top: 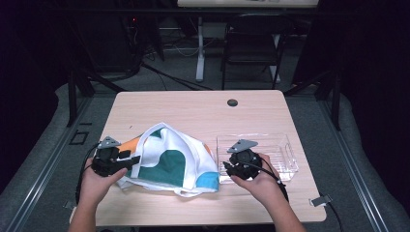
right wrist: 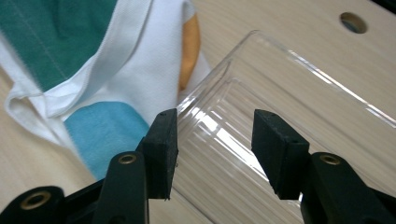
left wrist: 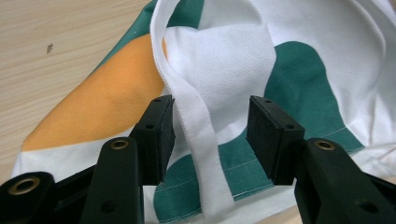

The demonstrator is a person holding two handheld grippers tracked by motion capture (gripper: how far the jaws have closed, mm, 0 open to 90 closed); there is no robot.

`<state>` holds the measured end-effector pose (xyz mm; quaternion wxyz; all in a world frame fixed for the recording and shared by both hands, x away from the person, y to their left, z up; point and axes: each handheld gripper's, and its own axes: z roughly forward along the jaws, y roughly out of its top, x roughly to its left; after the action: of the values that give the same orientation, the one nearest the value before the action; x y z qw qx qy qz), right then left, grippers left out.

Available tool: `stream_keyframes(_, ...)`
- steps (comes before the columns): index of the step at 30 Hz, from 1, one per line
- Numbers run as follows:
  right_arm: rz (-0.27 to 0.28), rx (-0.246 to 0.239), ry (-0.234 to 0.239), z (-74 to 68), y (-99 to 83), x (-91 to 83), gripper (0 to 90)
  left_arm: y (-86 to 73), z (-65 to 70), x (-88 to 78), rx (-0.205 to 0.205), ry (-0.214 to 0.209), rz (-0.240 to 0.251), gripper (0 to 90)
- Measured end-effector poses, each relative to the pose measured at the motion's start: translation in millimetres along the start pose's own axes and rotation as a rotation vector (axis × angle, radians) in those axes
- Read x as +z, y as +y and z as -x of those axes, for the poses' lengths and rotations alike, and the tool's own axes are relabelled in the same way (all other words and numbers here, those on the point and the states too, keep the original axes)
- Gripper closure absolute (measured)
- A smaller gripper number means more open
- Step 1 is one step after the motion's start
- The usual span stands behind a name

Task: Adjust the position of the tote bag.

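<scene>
The soft white cloth bag with green, orange and blue patches (top: pixel 167 162) lies limp on the wooden surface (top: pixel 193 108). Its white strap (left wrist: pixel 198 135) passes between the wide left gripper (left wrist: pixel 210 135), a good place to grip. The right gripper (right wrist: pixel 215 149) hangs wide over the clear plastic tray (right wrist: pixel 289 107).

A cloth bag (top: pixel 169 162) lay on the table (top: pixel 203 108), left of a clear tray (top: pixel 280 145), its edge against the tray's left wall.

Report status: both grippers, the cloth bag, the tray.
Left gripper open, astride bag strap. Right gripper open over clear tray. Cloth bag flat on table, touching the tray.
</scene>
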<state>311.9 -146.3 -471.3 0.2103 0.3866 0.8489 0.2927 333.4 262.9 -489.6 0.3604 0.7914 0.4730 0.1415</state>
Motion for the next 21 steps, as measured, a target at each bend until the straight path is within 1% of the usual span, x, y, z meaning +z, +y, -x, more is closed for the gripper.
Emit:
stream_keyframes(1,-0.010,0.014,0.005,0.3,-0.2,-1.3,53.9,0.1,0.6,1.0,0.003,0.018,-0.007,51.4)
stream_keyframes(2,0.005,0.014,0.000,0.5,-0.4,-3.4,54.5,-0.2,0.4,1.2,0.009,0.028,-0.007,51.4)
stream_keyframes(3,0.028,0.013,0.001,0.6,-0.4,-5.3,55.9,-0.2,0.4,1.2,0.009,0.028,-0.007,51.4)
stream_keyframes(4,0.042,0.021,0.015,0.3,-0.2,-6.5,60.3,-0.4,0.5,1.6,0.013,0.037,-0.010,51.6)
stream_keyframes(5,0.044,0.019,0.019,0.0,0.2,-7.7,63.1,-0.4,0.3,1.4,0.020,0.050,-0.010,52.5)
stream_keyframes(6,0.044,0.019,0.014,-0.5,0.7,-8.7,66.4,-0.4,0.3,1.4,0.020,0.050,-0.010,54.0)
stream_keyframes(7,0.043,0.024,0.017,-0.5,1.1,-9.6,67.5,-1.4,0.8,1.9,0.014,0.054,0.003,54.4)
stream_keyframes(8,0.044,0.029,0.023,-0.4,1.3,-9.6,67.4,-2.0,0.0,1.5,0.018,0.047,-0.006,55.2)
stream_keyframes(9,0.033,0.023,0.028,-0.3,1.9,-9.3,66.7,-2.9,-0.3,1.9,0.018,0.047,-0.009,55.7)
stream_keyframes(10,0.033,0.019,0.020,-0.8,2.2,-8.4,65.4,-2.9,-0.3,1.9,0.018,0.047,-0.009,55.8)
stream_keyframes(12,0.030,0.016,0.018,-1.0,2.7,-7.5,64.5,-5.6,-1.1,3.0,0.022,0.057,-0.015,56.3)
stream_keyframes(13,0.023,0.020,0.021,-1.6,3.3,-6.2,63.5,-7.1,-1.2,3.5,0.014,0.061,-0.019,56.8)
stream_keyframes(14,0.018,0.019,0.023,-3.2,5.1,-4.2,66.6,-9.4,-1.9,3.9,0.007,0.059,-0.020,56.9)
stream_keyframes(15,0.015,0.021,0.038,-3.4,6.0,-3.6,68.1,-9.4,-1.9,3.9,0.007,0.059,-0.020,57.1)
stream_keyframes(16,0.009,0.025,0.055,-3.9,7.4,-3.2,69.9,-11.8,-3.2,3.9,0.003,0.059,-0.033,57.2)
stream_keyframes(17,0.009,0.025,0.055,-3.9,7.4,-3.2,69.9,-11.8,-3.2,3.9,0.003,0.059,-0.033,58.6)
stream_keyframes(18,0.009,0.018,0.065,-5.0,9.0,-2.4,72.3,-13.2,-3.3,4.6,-0.005,0.050,-0.032,58.6)
stream_keyframes(19,0.009,0.007,0.082,-6.8,11.0,-0.8,75.4,-14.4,-4.3,3.9,-0.015,0.036,-0.048,59.6)
stream_keyframes(20,0.010,0.004,0.083,-7.6,11.6,-0.2,76.0,-14.9,-4.3,3.5,-0.031,0.027,-0.054,61.0)
stream_keyframes(21,0.010,0.004,0.083,-7.6,11.6,-0.2,76.0,-14.9,-4.3,3.5,-0.031,0.027,-0.054,61.2)
